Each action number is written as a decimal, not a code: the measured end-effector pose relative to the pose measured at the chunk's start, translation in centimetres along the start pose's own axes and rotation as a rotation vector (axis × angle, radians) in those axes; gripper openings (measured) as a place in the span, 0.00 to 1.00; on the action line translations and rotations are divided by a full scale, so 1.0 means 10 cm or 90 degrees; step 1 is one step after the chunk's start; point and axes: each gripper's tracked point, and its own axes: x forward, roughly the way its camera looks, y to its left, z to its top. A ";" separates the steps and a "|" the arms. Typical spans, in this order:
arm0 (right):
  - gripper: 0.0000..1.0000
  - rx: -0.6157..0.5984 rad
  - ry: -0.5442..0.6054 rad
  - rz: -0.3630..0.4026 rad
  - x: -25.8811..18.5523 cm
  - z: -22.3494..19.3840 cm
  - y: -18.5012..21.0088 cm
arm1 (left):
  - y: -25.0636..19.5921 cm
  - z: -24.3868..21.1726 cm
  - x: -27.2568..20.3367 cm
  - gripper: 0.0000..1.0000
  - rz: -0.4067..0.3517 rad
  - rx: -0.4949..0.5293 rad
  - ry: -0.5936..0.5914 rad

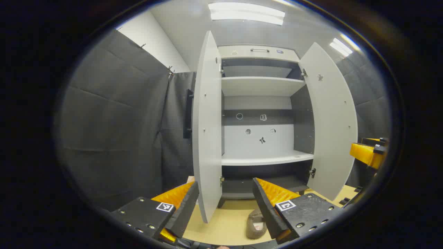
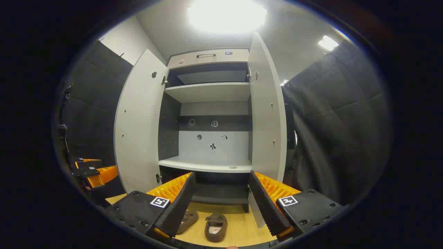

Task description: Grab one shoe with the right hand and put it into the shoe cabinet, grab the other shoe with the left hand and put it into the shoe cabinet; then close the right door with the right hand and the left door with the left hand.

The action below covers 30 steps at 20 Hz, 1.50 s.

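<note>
A white shoe cabinet (image 1: 263, 86) (image 2: 207, 93) stands ahead with both doors swung wide. Its left door (image 1: 207, 131) (image 2: 138, 121) and right door (image 1: 332, 117) (image 2: 268, 110) hang open, showing bare shelves. Two brown shoes lie on the wooden floor in front: one (image 2: 215, 226) between my right gripper's fingers in view, the other (image 2: 187, 220) partly behind the left finger. One shoe (image 1: 256, 224) lies low beside the right finger in the left gripper view. My left gripper (image 1: 225, 204) and right gripper (image 2: 219, 200) are both open, above the floor. The other gripper (image 1: 368, 152) (image 2: 91, 171) appears off to the side.
Black padded cloth walls (image 1: 114, 131) (image 2: 339, 131) close in both sides of the cabinet. The light wooden floor (image 1: 225, 221) (image 2: 238, 224) stretches in front of the cabinet. A dark lower shelf (image 2: 216, 192) sits under the white middle shelf.
</note>
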 end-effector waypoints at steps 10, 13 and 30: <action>0.98 -0.007 -0.002 -0.011 0.10 0.03 -0.02 | 0.09 0.05 0.05 0.87 0.002 -0.004 -0.008; 0.98 -0.007 -0.009 -0.015 0.12 0.06 -0.04 | 0.12 0.05 0.07 0.90 0.004 0.006 -0.008; 0.98 0.019 0.133 -0.006 0.44 -0.74 0.15 | 0.17 0.07 0.16 0.90 -0.017 0.028 -0.014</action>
